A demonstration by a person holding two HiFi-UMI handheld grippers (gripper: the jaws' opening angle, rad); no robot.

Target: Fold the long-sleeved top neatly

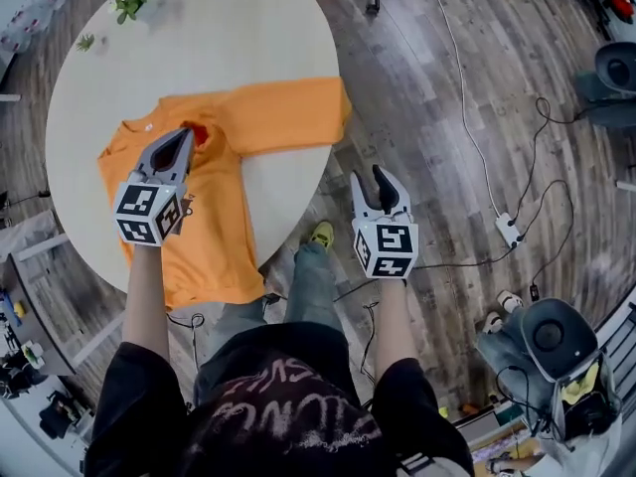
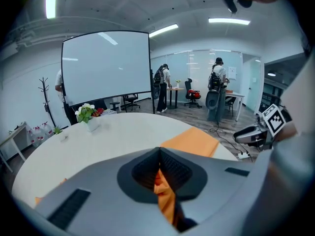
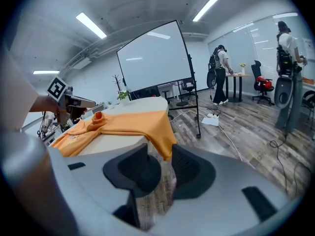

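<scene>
At ten o'clock the top [image 1: 219, 237] is clamped by the left gripper [image 1: 185, 135]; the open right gripper [image 1: 368, 175] is needed at its sleeve [image 1: 288, 115].

the left gripper [image 2: 160, 151] has its jaws pinched together on a bunched fold of the orange long-sleeved top [image 2: 166, 193], and more of the garment lies flat on the round white table [image 2: 98, 141] just past the jaws, toward the right. a potted plant [image 2: 86, 113] with white flowers stands at the table's far left, with a large projection screen [image 2: 106, 68] behind it. the right gripper [image 2: 258, 132] with its marker cube shows at the right edge, off the table.
</scene>
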